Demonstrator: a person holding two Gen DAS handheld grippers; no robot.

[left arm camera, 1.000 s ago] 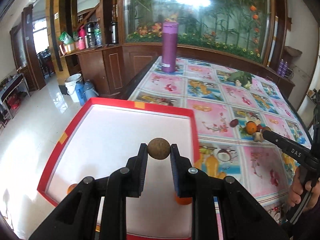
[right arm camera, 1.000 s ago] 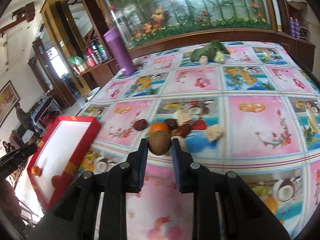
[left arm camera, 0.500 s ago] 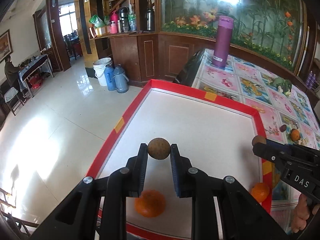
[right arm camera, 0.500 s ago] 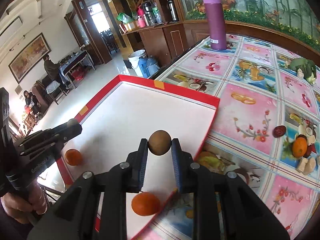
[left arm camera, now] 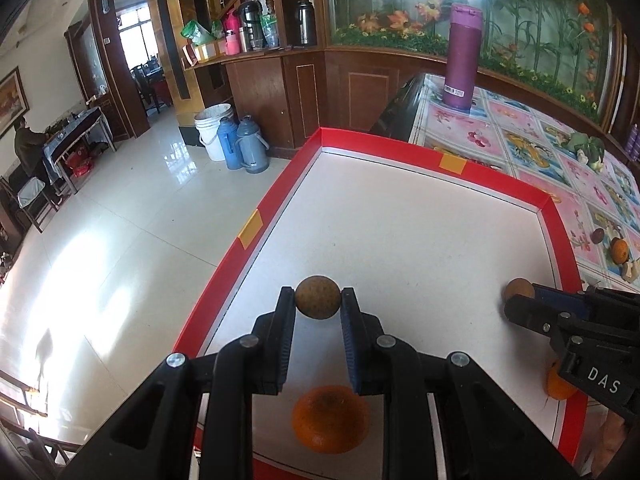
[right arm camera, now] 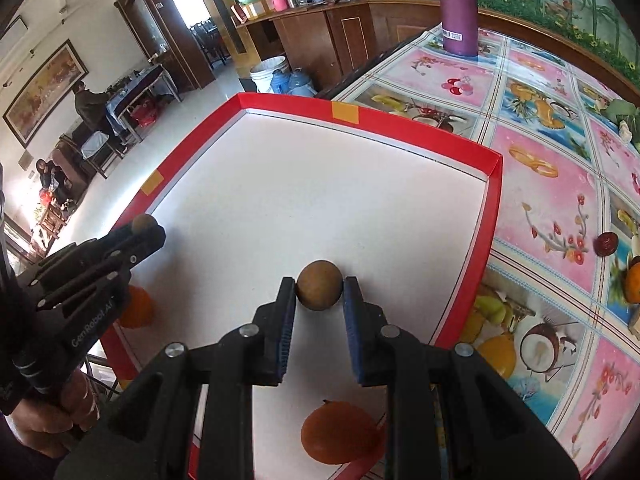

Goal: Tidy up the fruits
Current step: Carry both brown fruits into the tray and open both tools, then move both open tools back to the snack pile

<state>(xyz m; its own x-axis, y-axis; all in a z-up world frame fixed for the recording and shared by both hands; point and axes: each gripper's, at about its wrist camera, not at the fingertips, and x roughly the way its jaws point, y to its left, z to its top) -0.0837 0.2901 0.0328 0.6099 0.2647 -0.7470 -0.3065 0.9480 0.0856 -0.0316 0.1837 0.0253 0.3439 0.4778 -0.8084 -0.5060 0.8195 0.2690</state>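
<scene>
Brown fruit [left arm camera: 318, 297] clamped in left gripper [left arm camera: 318, 300], right gripper [right arm camera: 319, 294] likewise (both over tray [left arm camera: 280, 196]).

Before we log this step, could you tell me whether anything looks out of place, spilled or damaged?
Nothing stands out. Each gripper holds one round brown fruit, left and right, above the red-rimmed tray. Two oranges lie loose in the tray. More fruit remains on the tablecloth.

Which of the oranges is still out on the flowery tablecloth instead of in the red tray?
The orange beside the dark red fruit, outside the red tray. The other two oranges lie on the tray's white floor.
</scene>
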